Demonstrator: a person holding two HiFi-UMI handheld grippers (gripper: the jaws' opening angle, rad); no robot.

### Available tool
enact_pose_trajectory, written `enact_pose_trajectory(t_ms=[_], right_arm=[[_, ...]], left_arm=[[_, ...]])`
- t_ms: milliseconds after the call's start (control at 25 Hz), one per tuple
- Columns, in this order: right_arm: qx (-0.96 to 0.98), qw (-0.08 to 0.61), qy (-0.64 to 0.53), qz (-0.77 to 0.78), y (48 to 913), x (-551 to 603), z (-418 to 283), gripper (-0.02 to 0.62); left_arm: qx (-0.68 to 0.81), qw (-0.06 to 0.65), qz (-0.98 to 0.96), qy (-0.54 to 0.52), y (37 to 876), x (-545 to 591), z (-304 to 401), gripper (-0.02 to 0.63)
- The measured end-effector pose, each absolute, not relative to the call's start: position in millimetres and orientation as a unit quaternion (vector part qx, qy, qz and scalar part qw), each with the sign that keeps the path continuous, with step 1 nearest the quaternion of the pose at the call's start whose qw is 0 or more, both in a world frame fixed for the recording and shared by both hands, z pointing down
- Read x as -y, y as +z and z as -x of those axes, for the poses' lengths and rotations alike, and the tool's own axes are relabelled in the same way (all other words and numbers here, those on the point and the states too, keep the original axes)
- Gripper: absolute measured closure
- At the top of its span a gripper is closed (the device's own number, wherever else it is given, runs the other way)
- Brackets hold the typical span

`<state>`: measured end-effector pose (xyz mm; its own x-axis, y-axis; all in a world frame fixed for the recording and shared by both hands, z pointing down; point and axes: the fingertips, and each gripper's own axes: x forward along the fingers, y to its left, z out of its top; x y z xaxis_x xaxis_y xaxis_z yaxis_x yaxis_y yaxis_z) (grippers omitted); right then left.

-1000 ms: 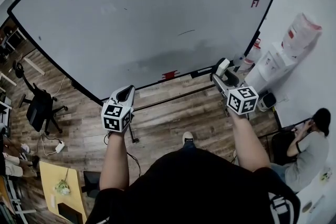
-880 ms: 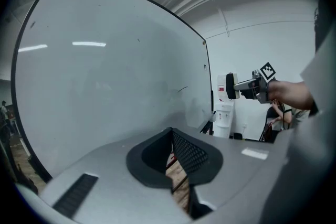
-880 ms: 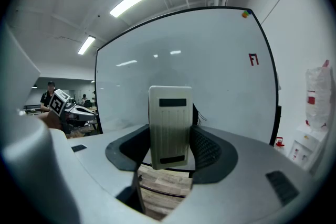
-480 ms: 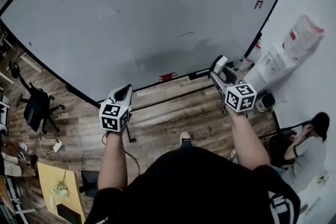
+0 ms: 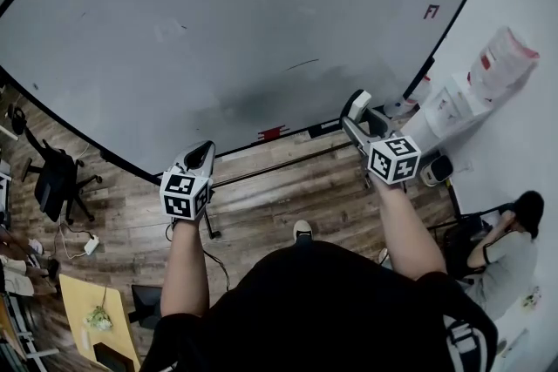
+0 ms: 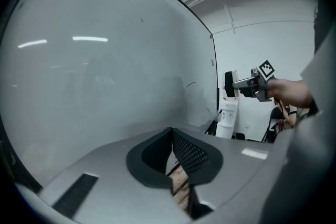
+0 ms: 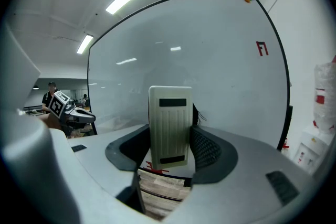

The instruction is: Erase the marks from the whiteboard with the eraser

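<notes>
Our right gripper (image 5: 357, 107) clamps the eraser (image 7: 169, 126) upright at 2 o'clock, near the lower edge of the whiteboard (image 5: 218, 22); we cannot tell whether they touch. Our left gripper (image 6: 171, 136), at 10 o'clock, has its jaws pressed together on nothing. A thin stroke (image 5: 303, 63) sits at 12 o'clock. The board's left end is cut off.

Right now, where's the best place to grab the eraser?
Grab the eraser by its two long sides, low down, coming from its ribbed back, like the right fingers do. It stands upright, so that probably keeps the wiping face free toward the whiteboard.
</notes>
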<state>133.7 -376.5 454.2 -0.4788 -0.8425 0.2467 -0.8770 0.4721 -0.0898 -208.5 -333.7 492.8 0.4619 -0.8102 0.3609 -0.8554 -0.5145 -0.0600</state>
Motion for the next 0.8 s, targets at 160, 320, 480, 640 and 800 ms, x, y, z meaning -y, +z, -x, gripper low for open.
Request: enact_pose_trajectory(t_ms=[160, 320, 480, 640, 800], right_arm=[[0.855, 0.084, 0.104, -0.5, 455, 388, -134, 0.364], [0.855, 0.085, 0.103, -0.501, 453, 398, -140, 0.364], [0.857, 0.085, 0.103, -0.499, 456, 413, -137, 0.364], [0.858, 0.086, 0.103, -0.495, 456, 424, -137, 0.364], [0.858, 0.083, 0.097, -0.498, 452, 437, -139, 0.364]], left_arm=[[0.489, 0.065, -0.851, 0.179, 494, 342, 207, 0.594], [0.489, 0.066, -0.851, 0.179, 493, 350, 200, 0.594], [0.49, 0.067, -0.85, 0.18, 494, 359, 201, 0.594], [0.493, 0.068, -0.848, 0.182, 497, 364, 201, 0.594], [0.494, 0.074, -0.847, 0.182, 500, 371, 198, 0.594]])
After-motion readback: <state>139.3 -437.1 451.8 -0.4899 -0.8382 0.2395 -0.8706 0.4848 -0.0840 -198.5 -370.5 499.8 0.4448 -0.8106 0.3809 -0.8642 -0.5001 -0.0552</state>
